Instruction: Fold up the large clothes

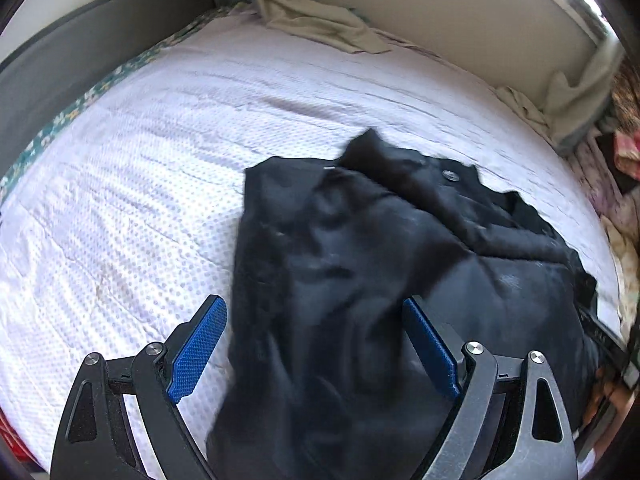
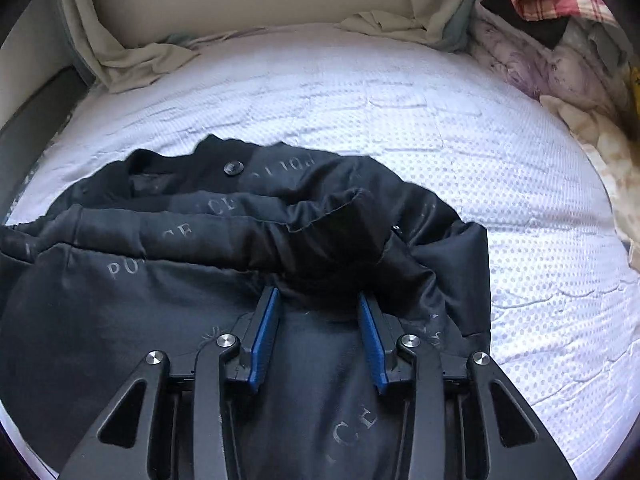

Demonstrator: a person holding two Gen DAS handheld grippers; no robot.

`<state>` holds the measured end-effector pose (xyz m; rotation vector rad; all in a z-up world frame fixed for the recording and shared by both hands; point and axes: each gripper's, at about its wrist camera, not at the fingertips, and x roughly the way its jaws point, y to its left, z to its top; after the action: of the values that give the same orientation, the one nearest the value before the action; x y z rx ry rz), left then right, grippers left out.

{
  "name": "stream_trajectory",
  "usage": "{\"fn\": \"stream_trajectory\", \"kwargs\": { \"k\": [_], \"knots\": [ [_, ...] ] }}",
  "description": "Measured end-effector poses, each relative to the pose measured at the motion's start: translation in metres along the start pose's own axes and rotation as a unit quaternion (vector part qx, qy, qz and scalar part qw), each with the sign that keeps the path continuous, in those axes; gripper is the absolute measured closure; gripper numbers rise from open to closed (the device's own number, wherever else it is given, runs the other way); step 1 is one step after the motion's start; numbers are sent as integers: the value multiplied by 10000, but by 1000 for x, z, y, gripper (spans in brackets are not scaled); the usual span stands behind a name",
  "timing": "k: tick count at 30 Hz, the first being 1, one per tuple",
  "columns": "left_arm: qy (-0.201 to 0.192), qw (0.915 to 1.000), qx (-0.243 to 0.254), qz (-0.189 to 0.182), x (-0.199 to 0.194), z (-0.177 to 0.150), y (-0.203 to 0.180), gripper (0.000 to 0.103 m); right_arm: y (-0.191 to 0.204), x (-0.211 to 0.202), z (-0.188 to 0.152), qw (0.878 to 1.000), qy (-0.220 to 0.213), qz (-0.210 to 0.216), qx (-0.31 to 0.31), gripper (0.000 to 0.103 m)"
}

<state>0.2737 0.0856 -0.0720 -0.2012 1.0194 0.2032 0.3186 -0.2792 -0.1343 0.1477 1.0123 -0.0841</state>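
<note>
- Black fabric: a dark jacket [image 1: 400, 264] lay crumpled on the bed [image 1: 140, 200], toward the near edge, its lining turned outward so that pale printed lettering showed in the right wrist view
- White dotted bedcover: it left a broad bare area beyond and to either side of the garment, probably the room needed for spreading it flat
- Left claw [image 1: 316, 308]: jaws stood wide apart above the jacket's left portion, blue pads [image 1: 200, 352] clear of the cloth and gripping nothing; the pose suggested a hand between holds
- Right claw [image 2: 318, 300]: jaws stood partly open astride a raised bunch of dark cloth near a sleeve cuff [image 2: 340, 208]; whether the pads already pressed the fabric could not be told
- A round button [image 2: 234, 168] marked the collar end, turned away from both claws
- Judged stage: early, as the garment was still heaped and no neat fold was visible
- Beige curtain [image 2: 132, 60] and piled bedding [image 2: 560, 72] stayed at the far margins, well apart from the jacket
</note>
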Motion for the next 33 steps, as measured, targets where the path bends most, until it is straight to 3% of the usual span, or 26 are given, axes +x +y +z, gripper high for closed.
{"fn": "stream_trajectory", "kwargs": {
  "k": [8,13,19,33],
  "knots": [
    [675,9959,-496,-342,59,0,22,7,-4,9,-6,9998,-153,-88,23,69],
    [532,9979,-347,-135,54,2,14,6,3,11,-8,9991,-277,-285,-118,69],
    [218,9996,38,187,31,3,1,6,-2,6,-4,9996,-259,-123,10,68],
    [-77,9994,298,154,-4,1,-1,8,0,-28,0,9994,-330,-55,130,65]
  ]
}}
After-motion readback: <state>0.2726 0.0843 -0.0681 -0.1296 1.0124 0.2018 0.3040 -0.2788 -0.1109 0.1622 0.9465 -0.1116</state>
